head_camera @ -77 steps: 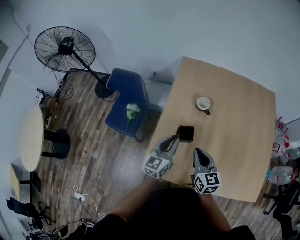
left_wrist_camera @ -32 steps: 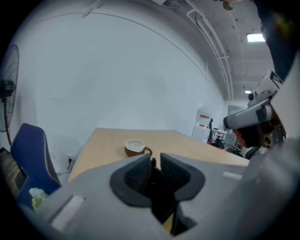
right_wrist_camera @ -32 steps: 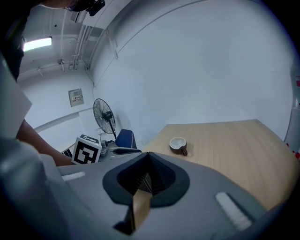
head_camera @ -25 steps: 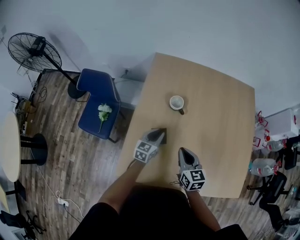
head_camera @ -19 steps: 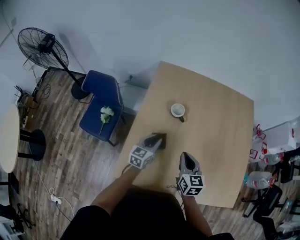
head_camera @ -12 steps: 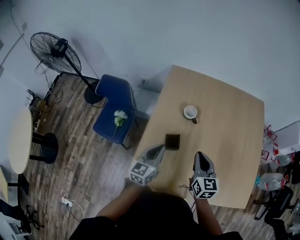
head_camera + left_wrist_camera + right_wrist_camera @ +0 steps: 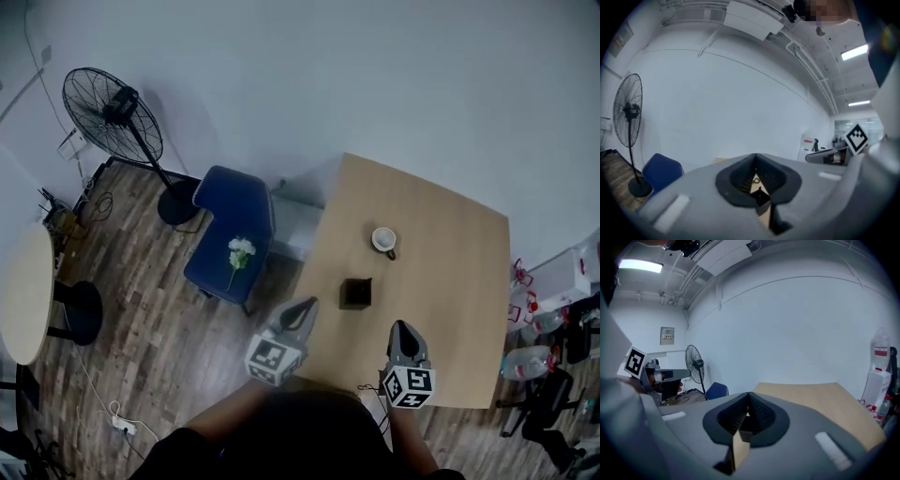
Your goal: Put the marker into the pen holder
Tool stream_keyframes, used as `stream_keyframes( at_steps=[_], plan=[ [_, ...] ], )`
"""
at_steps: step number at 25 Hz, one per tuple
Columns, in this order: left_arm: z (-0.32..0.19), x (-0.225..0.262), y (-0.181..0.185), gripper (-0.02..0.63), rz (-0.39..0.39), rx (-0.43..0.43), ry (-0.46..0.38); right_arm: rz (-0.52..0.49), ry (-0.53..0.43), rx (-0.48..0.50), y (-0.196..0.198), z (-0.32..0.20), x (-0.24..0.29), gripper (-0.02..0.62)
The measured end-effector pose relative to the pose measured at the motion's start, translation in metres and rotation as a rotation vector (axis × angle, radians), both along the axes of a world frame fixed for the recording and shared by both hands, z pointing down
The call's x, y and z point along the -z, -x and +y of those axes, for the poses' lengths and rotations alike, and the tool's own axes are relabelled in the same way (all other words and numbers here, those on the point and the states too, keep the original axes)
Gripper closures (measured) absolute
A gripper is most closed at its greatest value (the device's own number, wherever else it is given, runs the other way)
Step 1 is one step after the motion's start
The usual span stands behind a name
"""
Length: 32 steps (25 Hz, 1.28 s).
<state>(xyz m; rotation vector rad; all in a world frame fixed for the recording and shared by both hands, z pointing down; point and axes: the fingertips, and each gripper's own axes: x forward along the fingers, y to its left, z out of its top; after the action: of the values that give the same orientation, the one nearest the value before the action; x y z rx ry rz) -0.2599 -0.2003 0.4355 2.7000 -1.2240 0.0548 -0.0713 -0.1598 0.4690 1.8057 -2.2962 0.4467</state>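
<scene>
Hovering by near edge of tabletop [image 7: 450,262], both on near side of pen holder [image 7: 355,292]. Left hand-held gripper [image 7: 307,306] clenched, nothing between jaws, off pen holder's near-left. Right hand-held gripper [image 7: 401,328] clenched too, empty, off its near-right. Pen holder upright on tabletop, apart from both. Cup [image 7: 382,240] just beyond pen holder. Marker itself, can't make out tbh.

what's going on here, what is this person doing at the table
A person stands at the near side of a wooden table with a gripper in each hand. The left gripper and the right gripper are both shut with nothing between their jaws, and both are short of the black pen holder, which stands apart from a mug. No marker shows on the table or in either gripper. Whether it is inside the holder can't be told.
</scene>
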Motion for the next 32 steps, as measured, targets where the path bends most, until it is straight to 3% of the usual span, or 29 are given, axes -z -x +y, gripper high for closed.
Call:
stream_keyframes(
  at_steps=[5, 14, 32],
  plan=[
    [0.005, 0.013, 0.049, 0.603, 0.047, -0.004, 0.006, -0.029, -0.031, -0.070, 0.038, 0.002, 0.037, 0.594],
    [0.029, 0.045, 0.099, 0.603, -0.007, -0.024, -0.096, 0.083, -0.093, -0.117, 0.064, 0.025, 0.052, 0.594],
    [0.057, 0.038, 0.103, 0.603, -0.013, -0.076, -0.085, 0.068, -0.156, -0.146, 0.080, 0.071, 0.058, 0.595]
  ],
)
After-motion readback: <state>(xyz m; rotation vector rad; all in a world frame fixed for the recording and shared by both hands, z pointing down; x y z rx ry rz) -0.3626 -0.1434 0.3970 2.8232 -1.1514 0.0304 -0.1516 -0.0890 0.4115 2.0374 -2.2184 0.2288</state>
